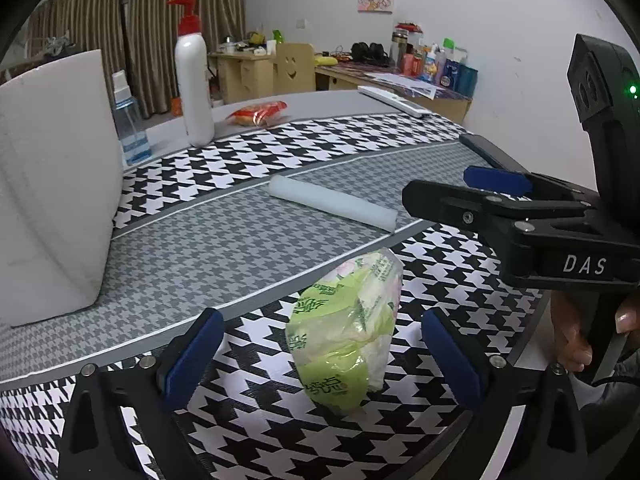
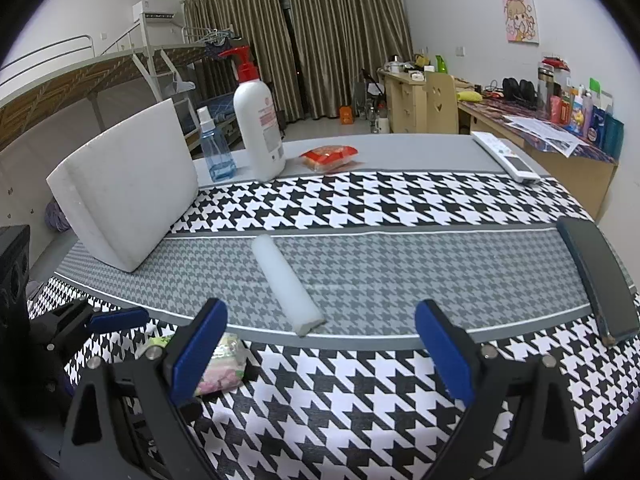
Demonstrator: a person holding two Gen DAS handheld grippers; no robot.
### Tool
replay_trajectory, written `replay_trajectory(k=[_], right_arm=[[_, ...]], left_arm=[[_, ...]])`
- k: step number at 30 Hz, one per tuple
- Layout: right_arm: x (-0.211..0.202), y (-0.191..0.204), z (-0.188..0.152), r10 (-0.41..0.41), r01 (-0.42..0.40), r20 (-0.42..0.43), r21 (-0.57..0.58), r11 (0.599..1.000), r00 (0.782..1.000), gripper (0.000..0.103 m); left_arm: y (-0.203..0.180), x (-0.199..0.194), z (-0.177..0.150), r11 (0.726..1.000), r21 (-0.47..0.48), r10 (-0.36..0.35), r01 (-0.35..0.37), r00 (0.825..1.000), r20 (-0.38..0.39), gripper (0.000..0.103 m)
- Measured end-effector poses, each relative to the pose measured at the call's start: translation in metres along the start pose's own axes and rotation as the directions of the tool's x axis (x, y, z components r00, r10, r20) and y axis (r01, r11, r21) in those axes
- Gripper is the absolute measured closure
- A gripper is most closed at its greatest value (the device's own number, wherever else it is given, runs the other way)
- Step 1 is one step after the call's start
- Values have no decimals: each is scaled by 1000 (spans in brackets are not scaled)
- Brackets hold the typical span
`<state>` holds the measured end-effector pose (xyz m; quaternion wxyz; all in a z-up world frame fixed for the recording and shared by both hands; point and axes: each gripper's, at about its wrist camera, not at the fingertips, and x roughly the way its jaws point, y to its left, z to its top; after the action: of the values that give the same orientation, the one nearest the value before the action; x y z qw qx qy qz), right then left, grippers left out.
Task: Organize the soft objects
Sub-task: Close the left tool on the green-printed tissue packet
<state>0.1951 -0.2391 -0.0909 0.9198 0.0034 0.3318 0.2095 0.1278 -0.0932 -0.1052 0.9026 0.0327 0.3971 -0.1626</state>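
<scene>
A green tissue pack [image 1: 346, 330] lies on the houndstooth cloth between the fingers of my open left gripper [image 1: 322, 354], untouched; part of the pack [image 2: 224, 368] shows behind a finger in the right wrist view. A white foam stick [image 1: 332, 204] [image 2: 286, 284] lies on the grey band. A big white foam block [image 1: 52, 188] [image 2: 124, 188] leans at the left. My right gripper [image 2: 320, 354] is open and empty, short of the stick; the right gripper also shows in the left wrist view [image 1: 480, 180].
A white pump bottle [image 2: 258, 124], a blue spray bottle [image 2: 214, 148], a red snack packet [image 2: 330, 156] and a white remote [image 2: 506, 156] stand at the table's far side. A black case [image 2: 600, 276] lies at the right edge.
</scene>
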Motion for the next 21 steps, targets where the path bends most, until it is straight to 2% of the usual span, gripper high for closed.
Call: replay_trajectory(k=[15, 18, 21], right_arm=[[3, -3, -2, 26, -26, -11, 3, 1000, 1000, 6], [4, -3, -3, 28, -28, -15, -5, 1000, 1000, 6], [4, -2, -3, 38, -39, -19, -10, 999, 999, 6]], left_arm=[[-10, 13, 5, 999, 37, -10, 12, 998, -58, 21], [-11, 13, 5, 999, 44, -5, 7, 998, -58, 27], [-12, 13, 6, 999, 47, -3, 5, 999, -53, 37]])
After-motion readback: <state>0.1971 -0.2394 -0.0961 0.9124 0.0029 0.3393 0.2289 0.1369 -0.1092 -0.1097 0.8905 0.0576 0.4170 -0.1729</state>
